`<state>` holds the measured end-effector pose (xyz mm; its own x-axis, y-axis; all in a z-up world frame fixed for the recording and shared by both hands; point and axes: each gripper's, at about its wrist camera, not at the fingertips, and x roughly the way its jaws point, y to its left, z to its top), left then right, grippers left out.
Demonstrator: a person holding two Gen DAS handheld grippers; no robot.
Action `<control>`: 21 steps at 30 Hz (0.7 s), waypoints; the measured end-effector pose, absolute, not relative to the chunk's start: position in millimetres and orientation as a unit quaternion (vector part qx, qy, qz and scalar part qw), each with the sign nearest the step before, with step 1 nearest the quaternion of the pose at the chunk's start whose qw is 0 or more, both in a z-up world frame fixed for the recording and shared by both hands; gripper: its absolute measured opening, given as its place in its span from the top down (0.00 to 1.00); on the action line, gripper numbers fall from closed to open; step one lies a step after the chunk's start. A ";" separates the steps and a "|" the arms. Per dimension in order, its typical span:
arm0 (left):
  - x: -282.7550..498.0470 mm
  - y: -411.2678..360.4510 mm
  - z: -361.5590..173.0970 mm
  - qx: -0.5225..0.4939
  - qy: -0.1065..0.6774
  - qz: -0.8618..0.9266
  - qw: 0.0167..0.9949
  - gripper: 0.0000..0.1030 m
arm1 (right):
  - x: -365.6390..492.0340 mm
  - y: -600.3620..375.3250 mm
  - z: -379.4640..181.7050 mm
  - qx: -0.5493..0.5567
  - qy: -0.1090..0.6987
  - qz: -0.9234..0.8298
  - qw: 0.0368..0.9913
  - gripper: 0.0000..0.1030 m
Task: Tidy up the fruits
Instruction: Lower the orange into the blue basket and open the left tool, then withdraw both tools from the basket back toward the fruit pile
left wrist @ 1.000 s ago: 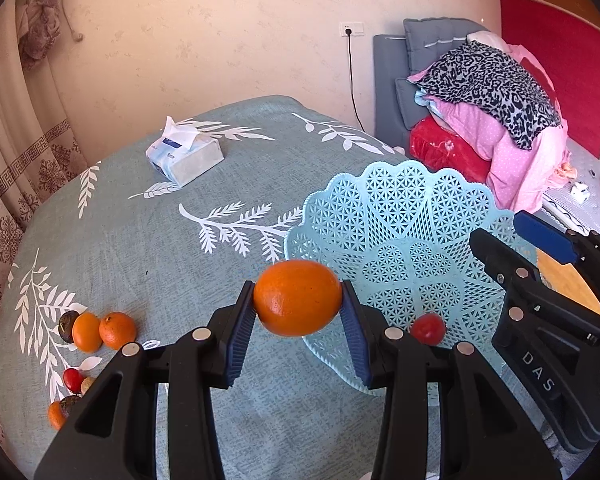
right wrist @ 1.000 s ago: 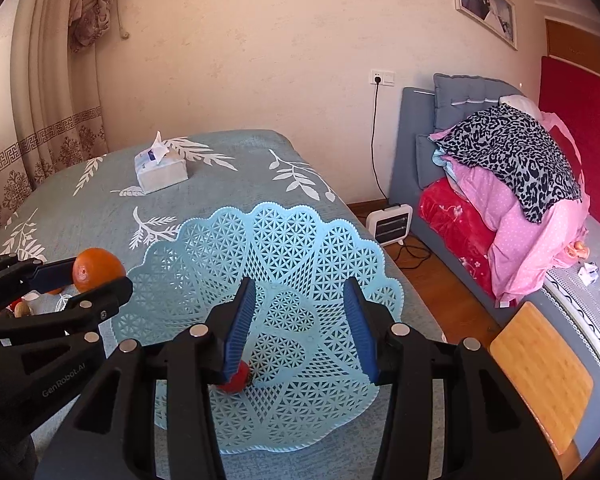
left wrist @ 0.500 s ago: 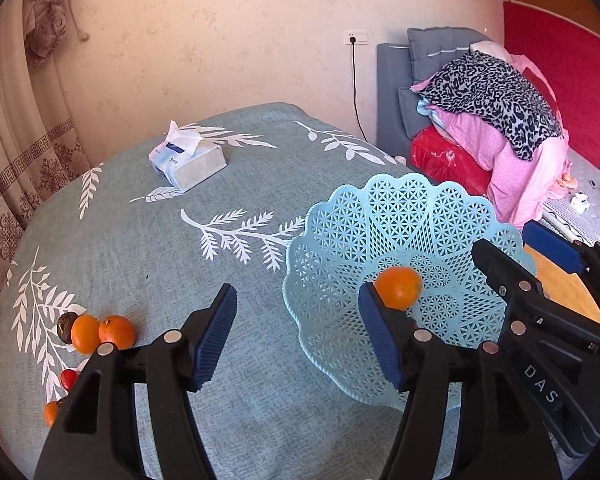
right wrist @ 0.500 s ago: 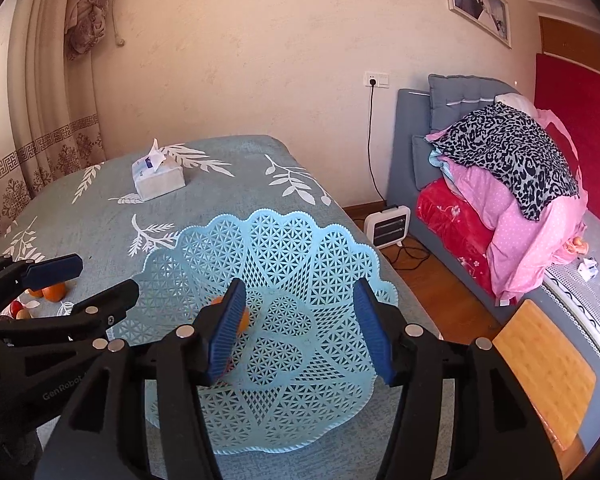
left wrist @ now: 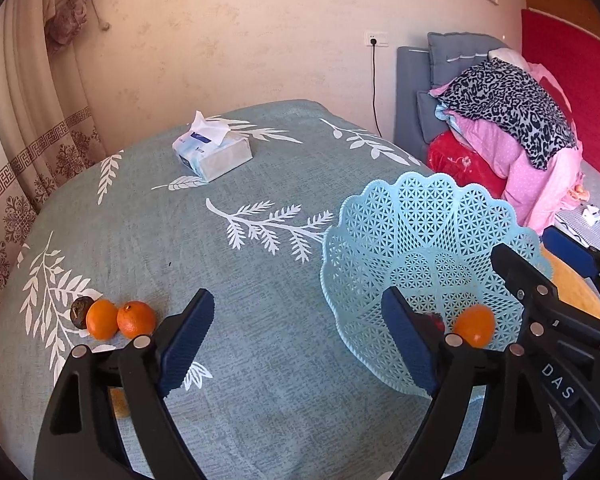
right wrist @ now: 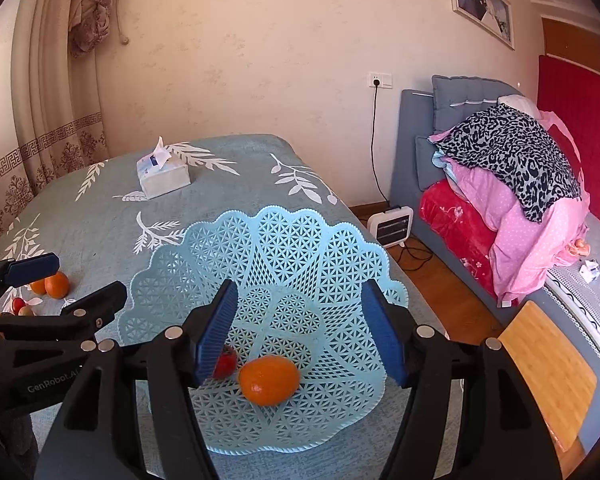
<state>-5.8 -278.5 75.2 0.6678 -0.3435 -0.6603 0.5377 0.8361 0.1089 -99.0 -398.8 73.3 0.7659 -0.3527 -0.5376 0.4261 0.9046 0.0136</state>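
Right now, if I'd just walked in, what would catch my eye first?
Probably the pale blue lattice basket on the leaf-print bedspread, holding one orange and a small red fruit. Both black grippers, left and right, hang open and empty. More oranges wait at the left.

1. My left gripper (left wrist: 296, 340) hangs with its blue-padded jaws spread wide and nothing between them
2. My right gripper (right wrist: 304, 332) is likewise spread wide, holding nothing, just beside the left
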 end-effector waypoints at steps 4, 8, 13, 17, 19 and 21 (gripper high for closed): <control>-7.5 -269.7 76.9 0.152 0.315 -0.231 0.908 0.16 | -97.3 -394.9 71.5 0.066 0.276 -0.203 0.937 0.36; -7.5 -260.1 77.4 0.149 0.313 -0.223 0.911 0.14 | -96.3 -390.3 71.1 0.063 0.278 -0.197 0.938 0.36; -4.5 -246.3 76.5 0.142 0.318 -0.211 0.913 0.14 | -95.2 -383.6 71.5 0.059 0.280 -0.190 0.939 0.30; -4.4 -232.1 76.5 0.141 0.312 -0.197 0.919 0.14 | -92.6 -376.1 70.8 0.054 0.284 -0.183 0.940 0.30; -4.6 -223.6 76.7 0.143 0.308 -0.187 0.922 0.13 | -91.1 -372.3 70.3 0.053 0.286 -0.178 0.940 0.30; -4.1 -213.4 76.9 0.140 0.305 -0.177 0.925 0.13 | -89.0 -367.7 69.8 0.051 0.290 -0.172 0.940 0.30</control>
